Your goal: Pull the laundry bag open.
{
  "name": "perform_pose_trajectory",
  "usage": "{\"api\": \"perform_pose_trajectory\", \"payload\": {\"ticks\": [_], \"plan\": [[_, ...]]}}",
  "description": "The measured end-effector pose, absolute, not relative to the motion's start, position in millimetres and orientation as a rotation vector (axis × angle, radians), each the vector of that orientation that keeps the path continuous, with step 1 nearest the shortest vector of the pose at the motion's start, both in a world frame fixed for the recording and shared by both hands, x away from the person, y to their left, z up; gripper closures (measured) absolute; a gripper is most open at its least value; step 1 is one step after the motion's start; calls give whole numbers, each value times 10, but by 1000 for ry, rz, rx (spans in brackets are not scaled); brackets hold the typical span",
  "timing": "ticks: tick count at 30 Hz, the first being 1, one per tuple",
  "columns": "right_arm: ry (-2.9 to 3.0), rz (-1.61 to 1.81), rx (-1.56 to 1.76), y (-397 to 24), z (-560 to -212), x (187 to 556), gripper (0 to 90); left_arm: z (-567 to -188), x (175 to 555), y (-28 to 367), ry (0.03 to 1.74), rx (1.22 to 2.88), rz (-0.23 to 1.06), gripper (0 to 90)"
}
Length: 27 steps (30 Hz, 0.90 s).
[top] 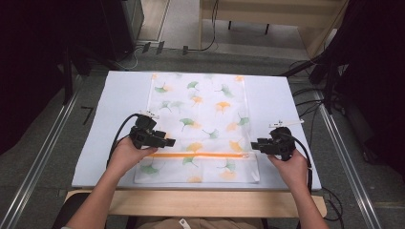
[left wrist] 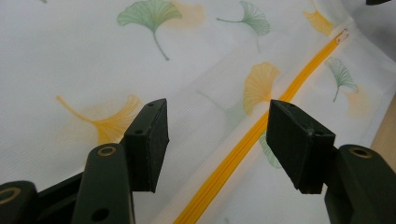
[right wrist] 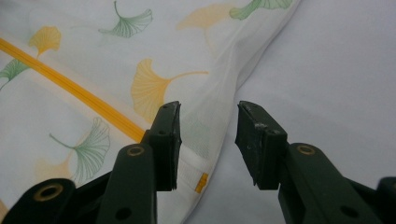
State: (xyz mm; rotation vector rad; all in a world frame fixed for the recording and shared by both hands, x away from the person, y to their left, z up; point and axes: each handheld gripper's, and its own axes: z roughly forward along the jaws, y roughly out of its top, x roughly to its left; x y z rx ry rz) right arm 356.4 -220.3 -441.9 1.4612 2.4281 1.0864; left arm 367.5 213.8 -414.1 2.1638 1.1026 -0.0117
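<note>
Surface: you work at a white board [top: 119, 95] laid on a wooden table [top: 191, 202], with grey floor and dark equipment around it and cables trailing at the right
Bag: a white mesh bag [top: 198, 109] printed with green and orange ginkgo leaves lies flat in the middle of the board, its long side running away from you
Zipper: an orange zipper [top: 200, 155] crosses the bag near the end closest to you, from side to side; in the left gripper view the zipper [left wrist: 261, 126] runs diagonally up to its far end near the bag's edge
Left gripper: your left gripper [top: 169, 142] sits over the bag's left edge, just above the zipper line, pointing toward the right; its own view [left wrist: 217, 140] shows the jaws spread wide, with bag fabric and the zipper showing between them and nothing pinched
Right gripper: your right gripper [top: 254, 145] is at the bag's right edge, level with the zipper's end, pointing toward the left; in its view [right wrist: 208, 140] the jaws stand apart, the bag's side edge lying in the gap below them, pads pressing on nothing
Hands: your left hand [top: 126, 155] rests on the bag's near left corner area; your right hand [top: 291, 164] is on the bare board just beside the bag
Gap between grippers: well apart, one at each end of the zipper
</note>
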Motion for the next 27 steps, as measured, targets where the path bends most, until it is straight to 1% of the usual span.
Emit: {"api": "perform_pose_trajectory", "payload": {"ticks": [5, 7, 12, 21, 23, 24, 27], "plan": [[2432, 1081, 1468, -2225, -4431, 3511, 620, -4144, 3687, 2042, 1081, 2179, -22, 397], [2435, 1079, 1456, -2245, -4456, 3481, 600, -4135, 3692, 1976, 1057, 2184, -26, 393], [2472, 1076, 1445, -2250, -4497, 3429, 588, -4118, 3697, 1896, 1036, 2178, -51, 393], [2493, 1036, 1435, -2258, -4531, 3373, 598, -4119, 3690, 1720, 989, 2213, -63, 394], [2507, 1015, 1426, -2248, -4548, 3360, 605, -4118, 3689, 1693, 978, 2215, -68, 394], [2526, 1000, 1416, -2233, -4559, 3346, 628, -4121, 3687, 1668, 971, 2212, -73, 394], [2533, 990, 1408, -2217, -4564, 3333, 631, -4127, 3686, 1642, 966, 2214, -77, 394]]}}
